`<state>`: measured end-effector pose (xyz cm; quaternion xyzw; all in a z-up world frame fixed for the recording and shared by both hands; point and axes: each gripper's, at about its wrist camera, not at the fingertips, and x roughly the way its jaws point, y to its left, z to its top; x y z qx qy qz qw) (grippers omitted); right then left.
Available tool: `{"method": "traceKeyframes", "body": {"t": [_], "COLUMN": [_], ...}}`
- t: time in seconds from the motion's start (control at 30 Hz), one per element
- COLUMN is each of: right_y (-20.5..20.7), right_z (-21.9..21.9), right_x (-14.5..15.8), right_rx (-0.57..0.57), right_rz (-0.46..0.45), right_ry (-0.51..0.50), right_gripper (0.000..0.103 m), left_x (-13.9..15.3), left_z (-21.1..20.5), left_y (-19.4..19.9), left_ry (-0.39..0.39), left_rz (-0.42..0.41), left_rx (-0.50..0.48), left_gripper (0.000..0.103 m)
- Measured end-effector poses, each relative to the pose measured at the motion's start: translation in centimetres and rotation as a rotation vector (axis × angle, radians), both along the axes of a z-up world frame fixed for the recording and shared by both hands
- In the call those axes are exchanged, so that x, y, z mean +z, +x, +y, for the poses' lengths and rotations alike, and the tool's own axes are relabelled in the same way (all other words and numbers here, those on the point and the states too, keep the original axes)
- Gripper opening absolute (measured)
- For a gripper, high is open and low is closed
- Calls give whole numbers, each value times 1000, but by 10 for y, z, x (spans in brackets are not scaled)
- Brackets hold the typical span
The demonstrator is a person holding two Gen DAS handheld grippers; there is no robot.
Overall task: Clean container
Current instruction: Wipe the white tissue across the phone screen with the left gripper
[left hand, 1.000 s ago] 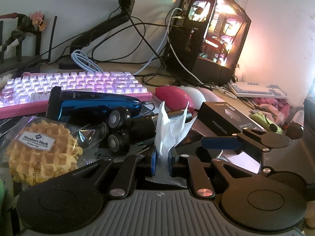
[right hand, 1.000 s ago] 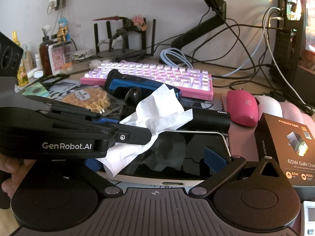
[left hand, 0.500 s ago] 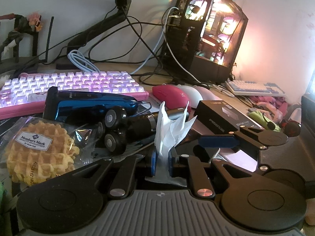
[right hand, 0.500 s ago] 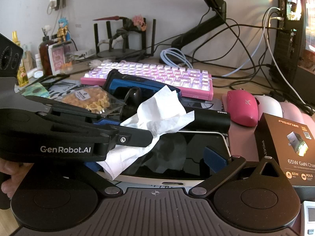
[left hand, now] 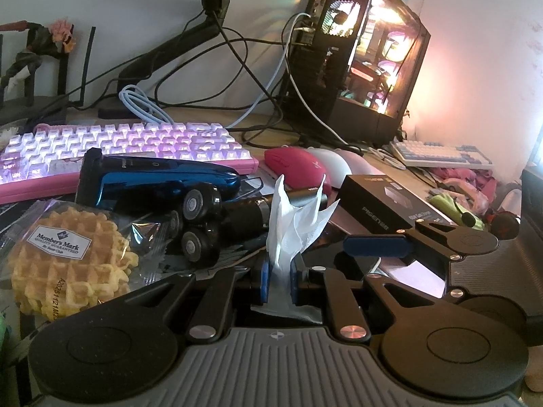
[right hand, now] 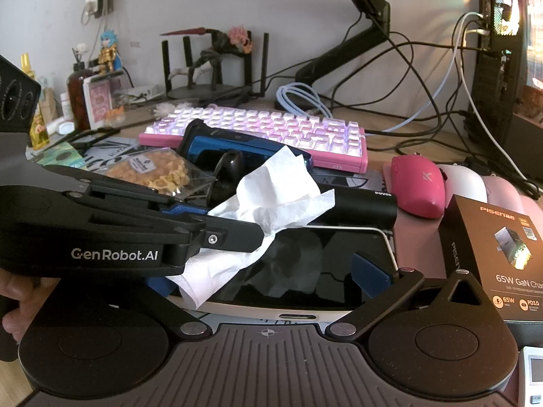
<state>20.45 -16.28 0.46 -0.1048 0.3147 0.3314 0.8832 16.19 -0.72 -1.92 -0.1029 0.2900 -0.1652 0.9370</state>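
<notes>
My left gripper (left hand: 279,279) is shut on a crumpled white tissue (left hand: 292,224), which also shows in the right wrist view (right hand: 271,200) held over a glossy black tablet-like device with a white rim (right hand: 305,271). My right gripper (right hand: 264,278) has its blue-padded fingers (right hand: 368,276) spread across the width of that device, one on each side; whether they press on it is unclear. The left gripper (right hand: 190,217) reaches in from the left above the device.
A blue electric shaver (left hand: 163,183), a wrapped waffle (left hand: 68,264), a black cylinder (right hand: 359,205), a pink keyboard (right hand: 264,132), a pink mouse (right hand: 417,186) and a black charger box (right hand: 495,247) crowd the desk. A lit PC case (left hand: 366,61) and cables stand behind.
The tissue in my left gripper has shifted slightly to the right over the device's screen. The right gripper has not moved.
</notes>
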Motion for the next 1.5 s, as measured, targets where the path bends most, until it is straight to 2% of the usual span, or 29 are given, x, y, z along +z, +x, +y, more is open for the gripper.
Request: {"method": "traceKeyframes", "body": {"t": [0.27,0.67,1.1,1.5], "right_y": [0,0,-1,-1], "right_z": [0,0,0,1], "right_x": [0,0,0,0], "right_rx": [0,0,1,2], "right_rz": [0,0,0,-1], "right_ry": [0,0,0,-1], "right_gripper": [103,103,103,103], "left_x": [0,-1,0,0], "left_z": [-2,1,-3,-2], "left_y": [-1,3,0,-1], "left_ry": [0,2,2,3], "left_rz": [0,0,0,0], "left_rx": [-20,16,-17,3], "left_gripper": [15,15,16,16]}}
